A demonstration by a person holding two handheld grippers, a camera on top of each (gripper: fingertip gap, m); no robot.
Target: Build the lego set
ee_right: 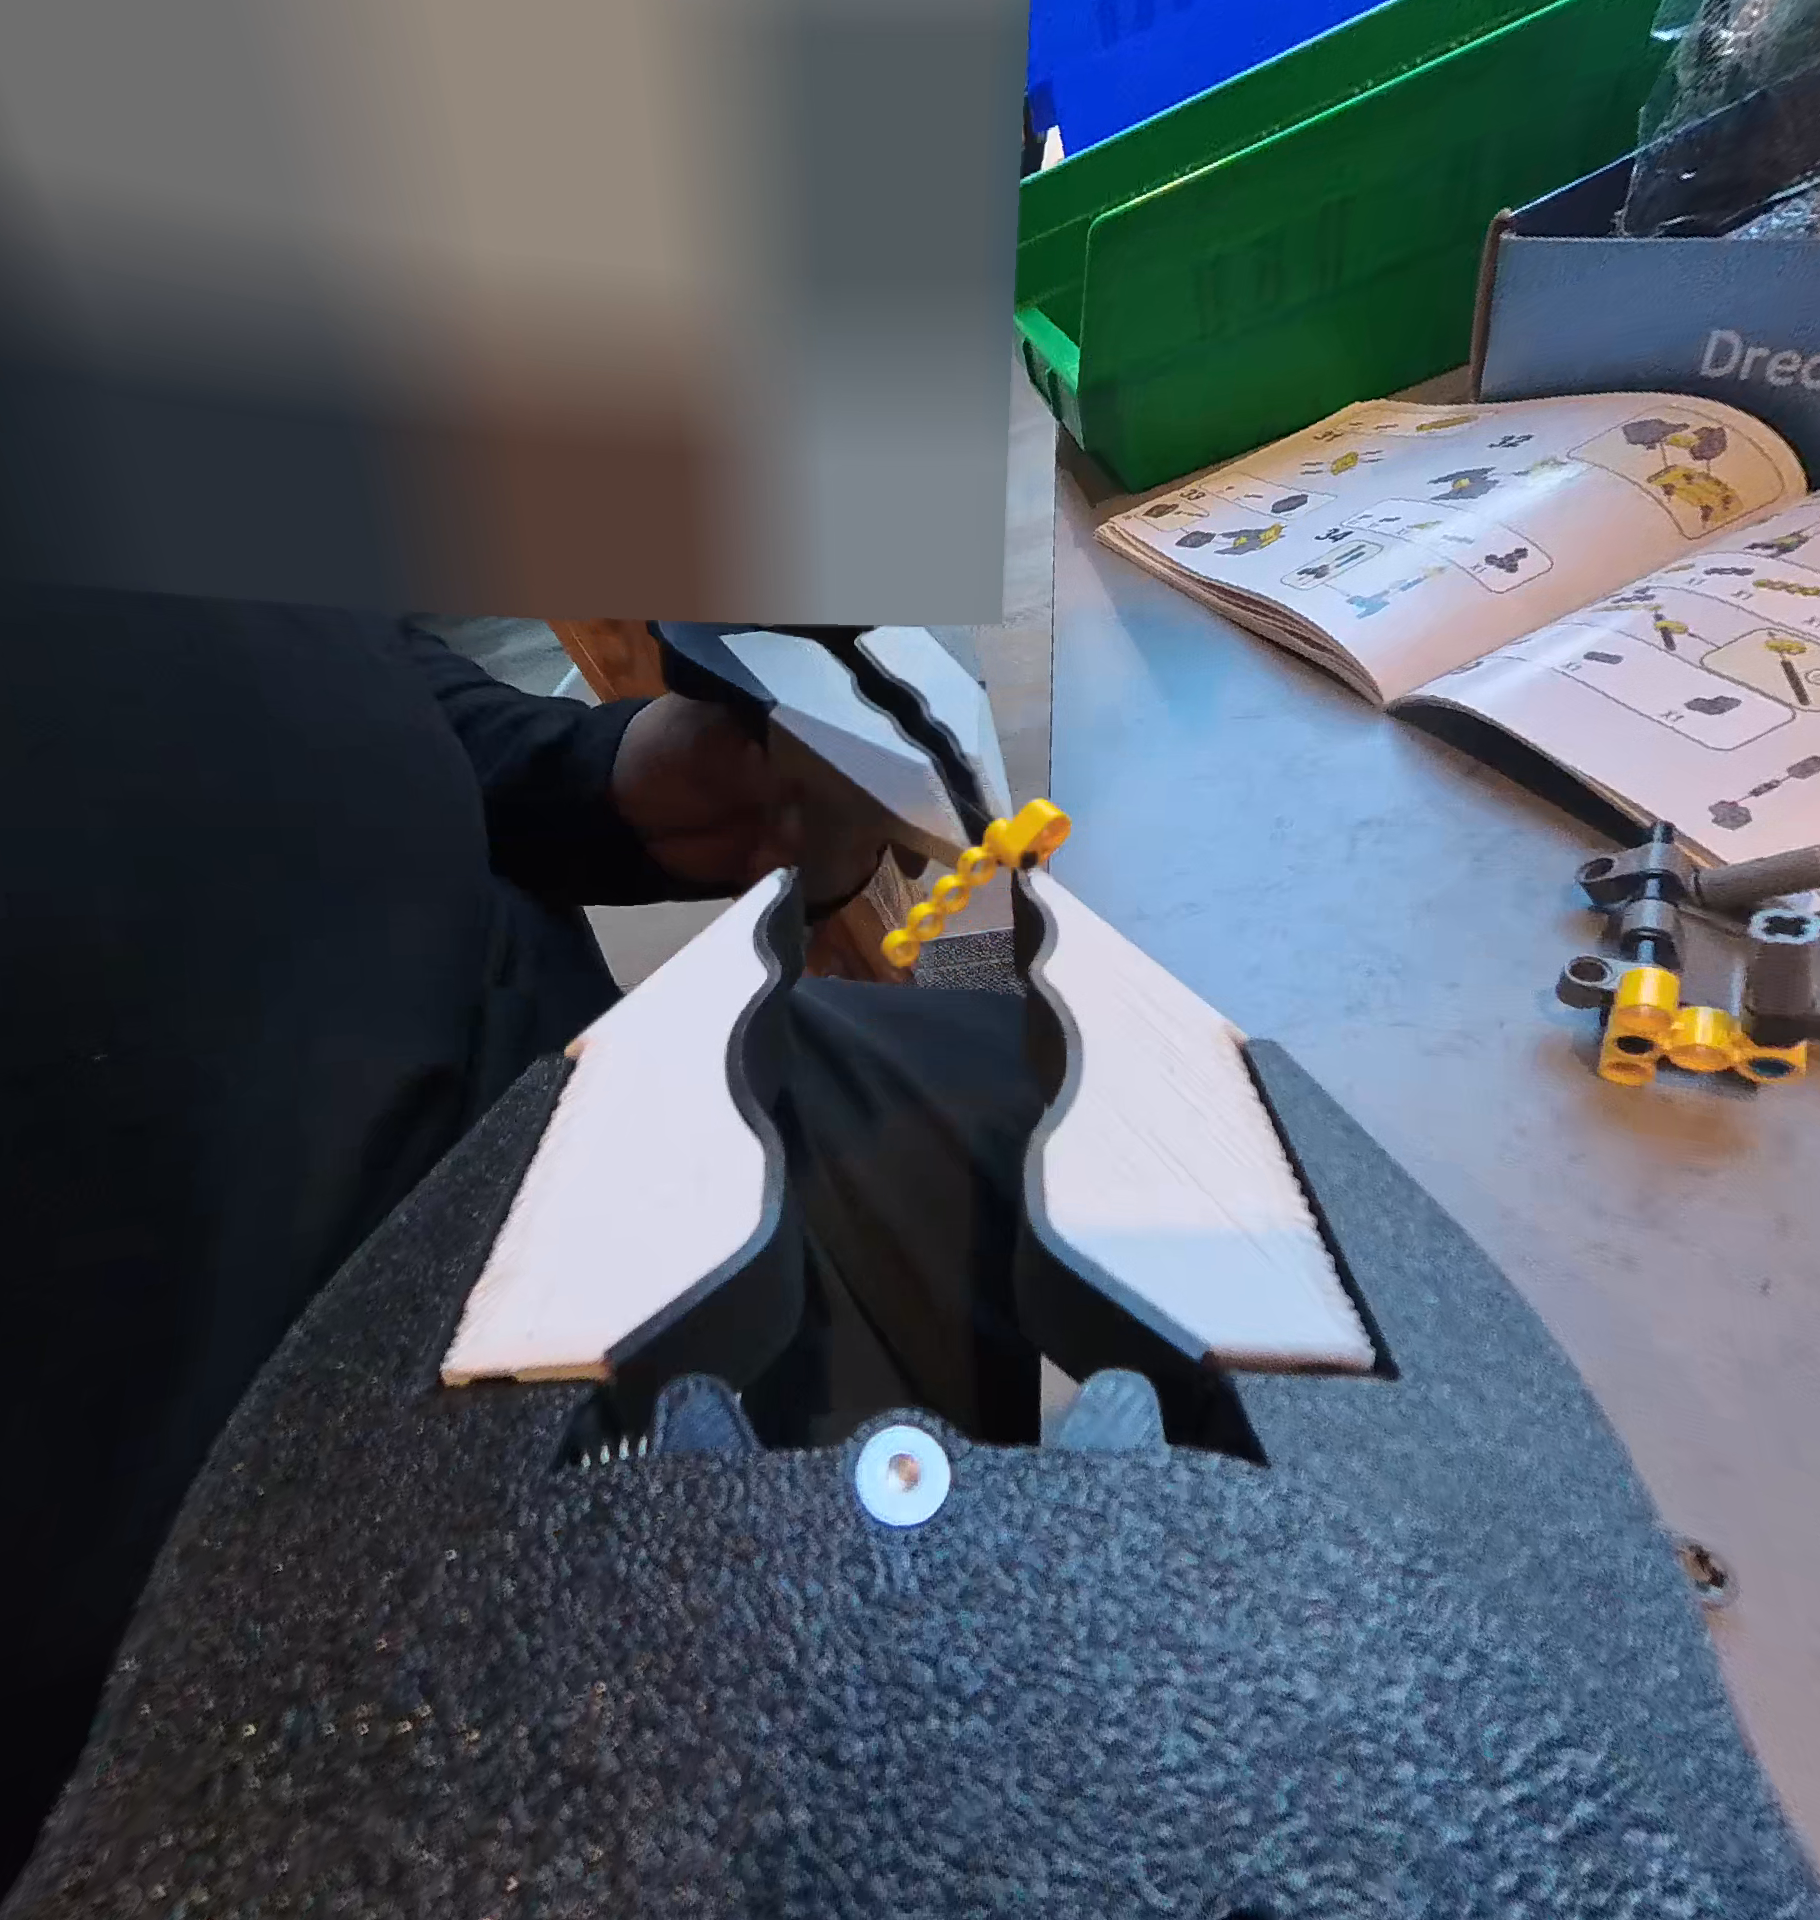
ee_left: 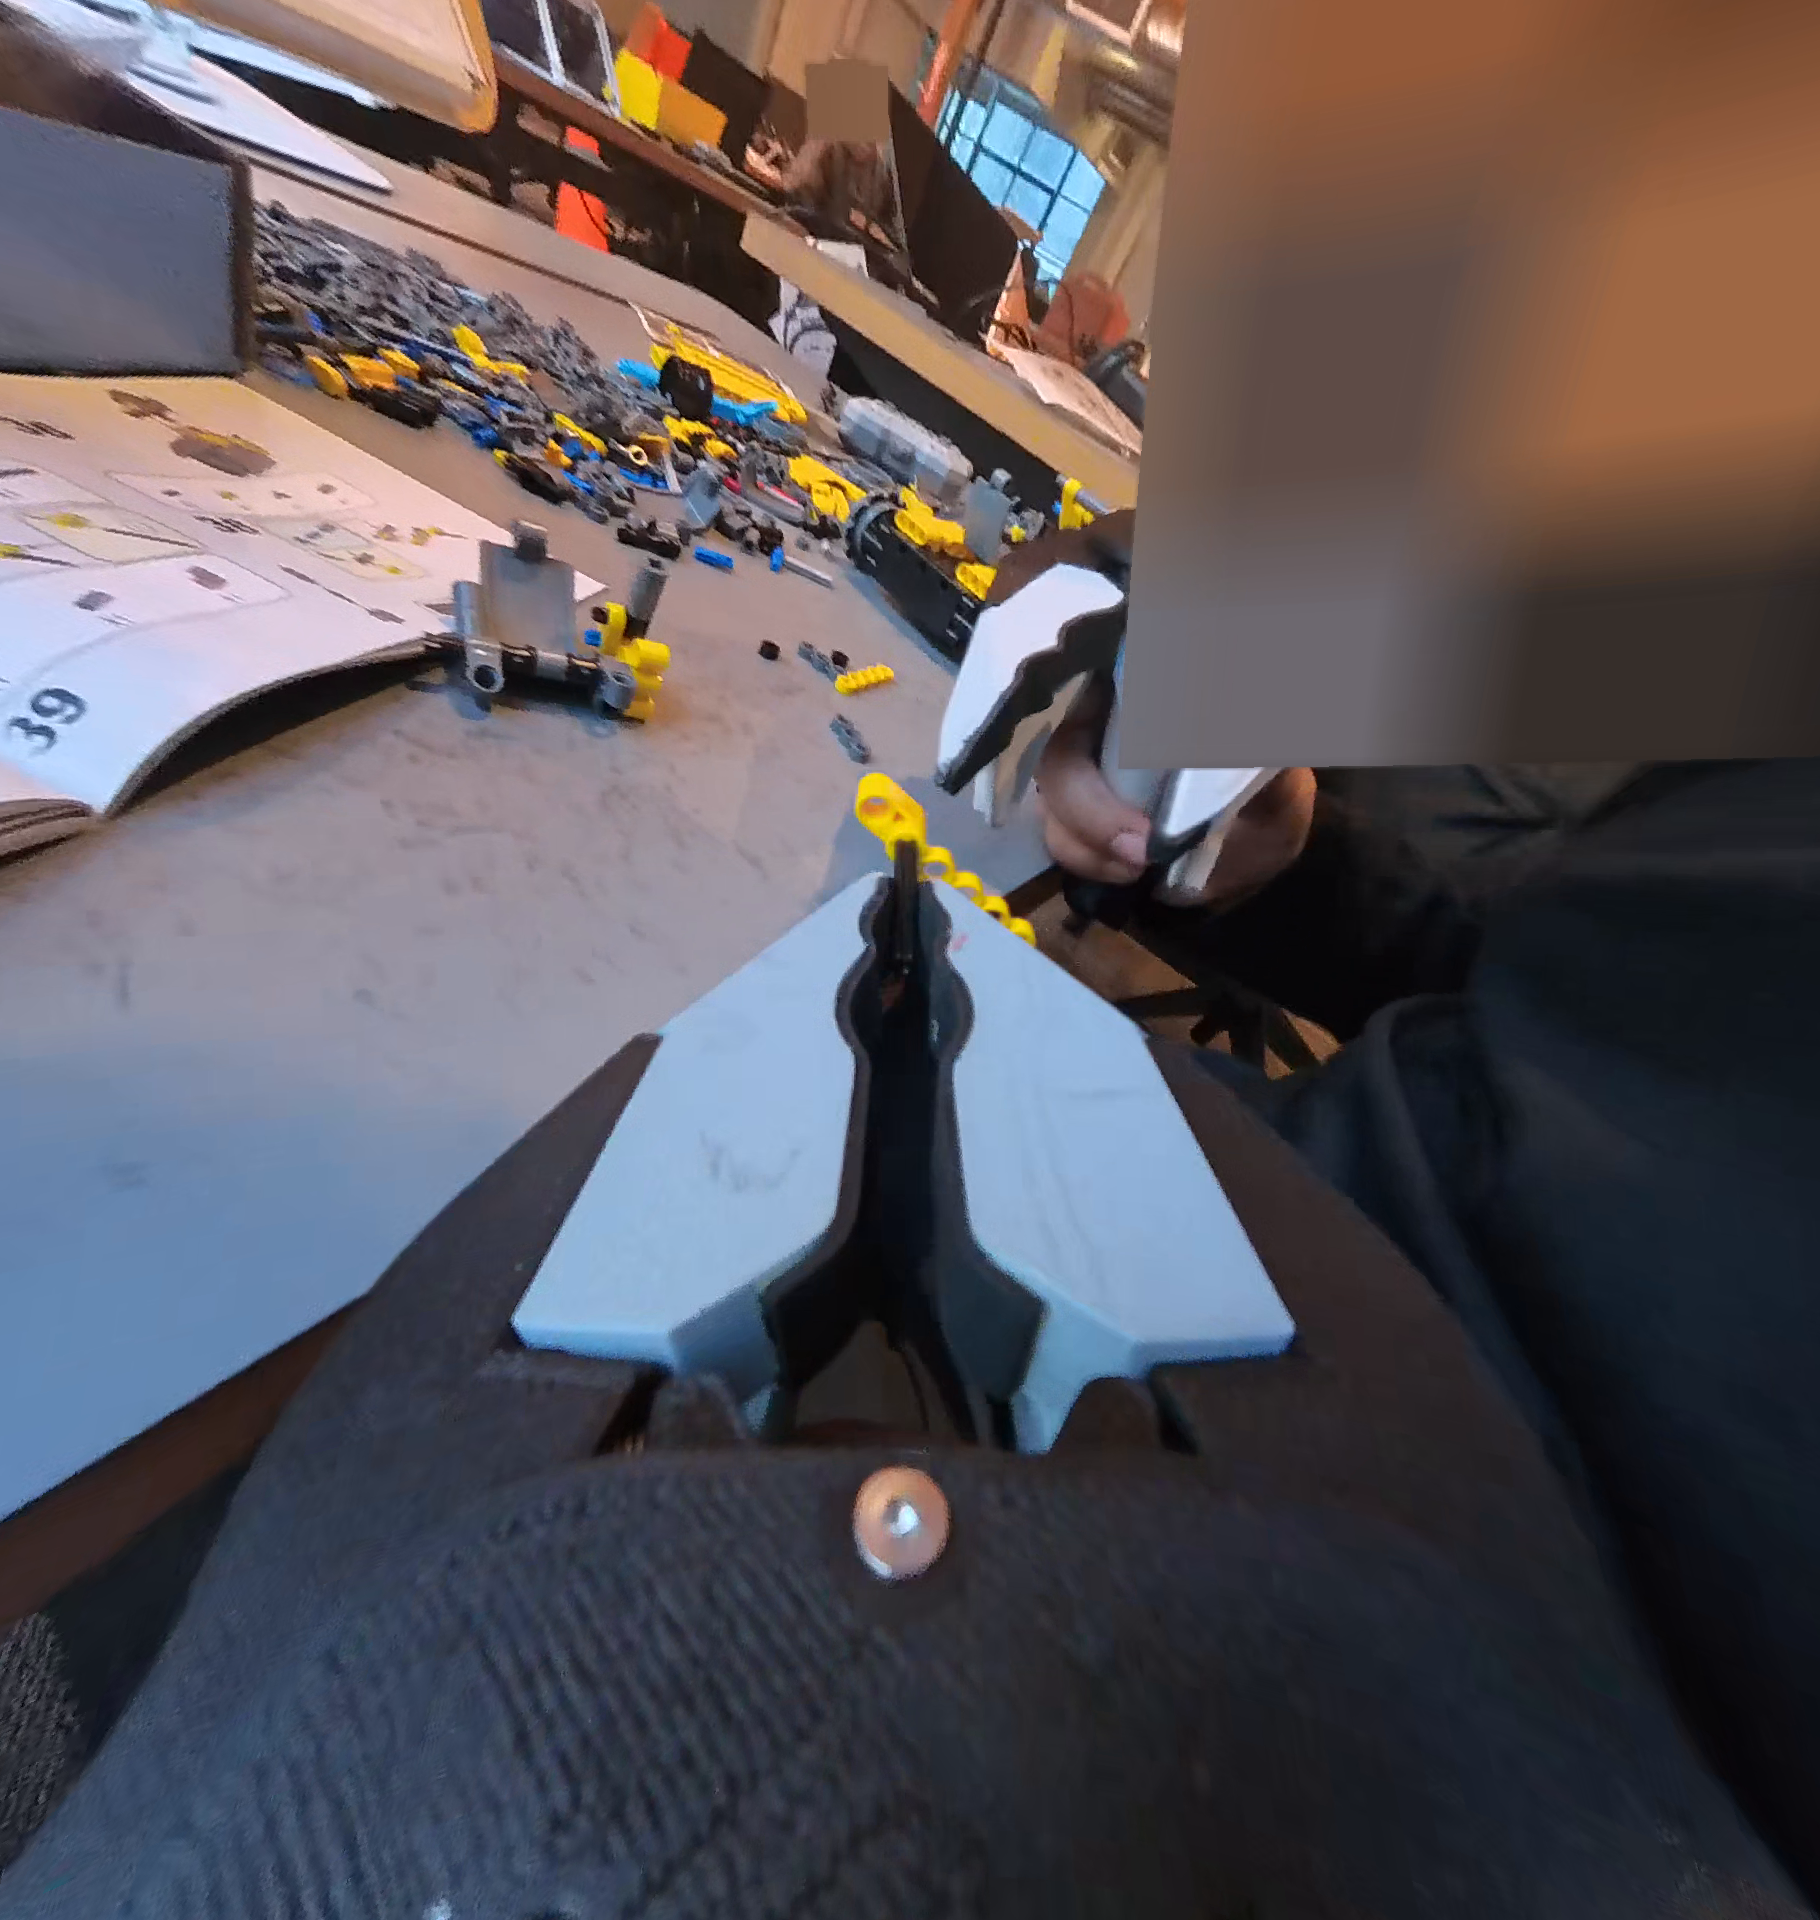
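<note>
Clenched jaws on the left gripper (ee_left: 901,883) pinch a yellow perforated beam (ee_left: 890,816) at their tips, held in the air just off the near edge of the grey tabletop (ee_left: 366,935); much of the beam runs behind the white fingers and only its bent end and a few holes show. In the right wrist view the same beam (ee_right: 973,868) hangs just ahead of the right gripper (ee_right: 906,883), whose jaws stand released and apart, one tip close to or touching the beam; contact cannot be judged.

At far left of the left wrist view an open instruction booklet (ee_left: 158,582) is cut off by the frame edge, with a dark box (ee_left: 85,260) behind it. A small grey and yellow assembly (ee_left: 563,634) sits at the booklet's corner. Beyond lies a blurred spread of loose grey, blue and yellow bricks (ee_left: 594,436), too small to sort singly. Large mosaic patches cover the upper right here and the upper left of the right view. A hand (ee_left: 1093,821) grips the far gripper below the patch.

The tabletop is scuffed grey. A green bin (ee_right: 1249,260) stands at its back; farther tables and a window (ee_left: 1031,166) show in warm light.
</note>
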